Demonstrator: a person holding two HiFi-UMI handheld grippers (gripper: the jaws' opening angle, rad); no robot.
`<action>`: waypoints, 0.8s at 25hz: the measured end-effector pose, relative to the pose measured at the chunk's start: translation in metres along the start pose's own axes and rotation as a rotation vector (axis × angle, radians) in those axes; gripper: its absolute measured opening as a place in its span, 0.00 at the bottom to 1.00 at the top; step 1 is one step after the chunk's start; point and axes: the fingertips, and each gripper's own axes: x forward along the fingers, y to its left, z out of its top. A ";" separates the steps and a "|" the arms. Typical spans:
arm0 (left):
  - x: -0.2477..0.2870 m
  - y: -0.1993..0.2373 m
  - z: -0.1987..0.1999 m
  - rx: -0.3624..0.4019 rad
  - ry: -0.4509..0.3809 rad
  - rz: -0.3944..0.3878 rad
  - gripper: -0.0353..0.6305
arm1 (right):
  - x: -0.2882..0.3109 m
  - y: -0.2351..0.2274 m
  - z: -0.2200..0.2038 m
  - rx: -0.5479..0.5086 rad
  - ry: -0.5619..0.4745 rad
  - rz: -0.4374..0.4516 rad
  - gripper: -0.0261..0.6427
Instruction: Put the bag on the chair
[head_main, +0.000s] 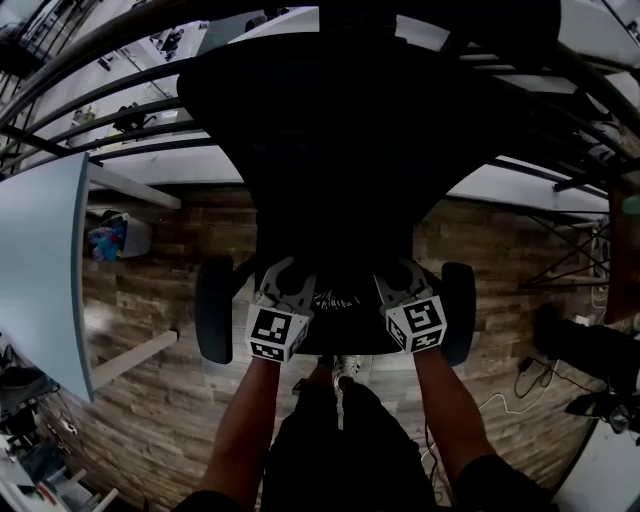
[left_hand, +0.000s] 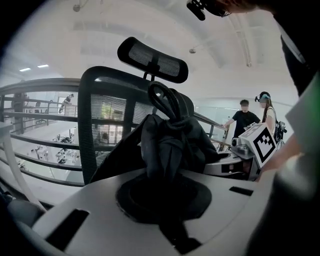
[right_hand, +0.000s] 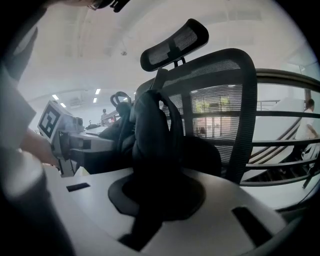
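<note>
A black office chair stands right in front of me, with its mesh back and headrest upright. The black bag hangs bunched over the seat, between the two armrests. My left gripper is shut on a fold of the bag, and the fabric hides its fingertips. My right gripper is shut on another fold of the bag, opposite the left one. Each gripper view shows the other gripper's marker cube beyond the bag.
A pale table stands at the left, with a bin of coloured items beside it. A metal railing runs behind the chair. Two people stand further off. Cables lie on the wooden floor at the right.
</note>
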 end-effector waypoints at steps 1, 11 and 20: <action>0.001 0.000 -0.001 -0.001 0.006 0.001 0.10 | 0.001 -0.001 0.000 -0.004 0.003 -0.004 0.11; 0.012 0.011 -0.003 0.021 0.019 0.023 0.10 | 0.014 -0.008 -0.002 0.014 0.012 -0.052 0.11; 0.026 0.019 -0.010 0.036 0.046 0.039 0.11 | 0.029 -0.016 -0.008 0.023 0.028 -0.072 0.11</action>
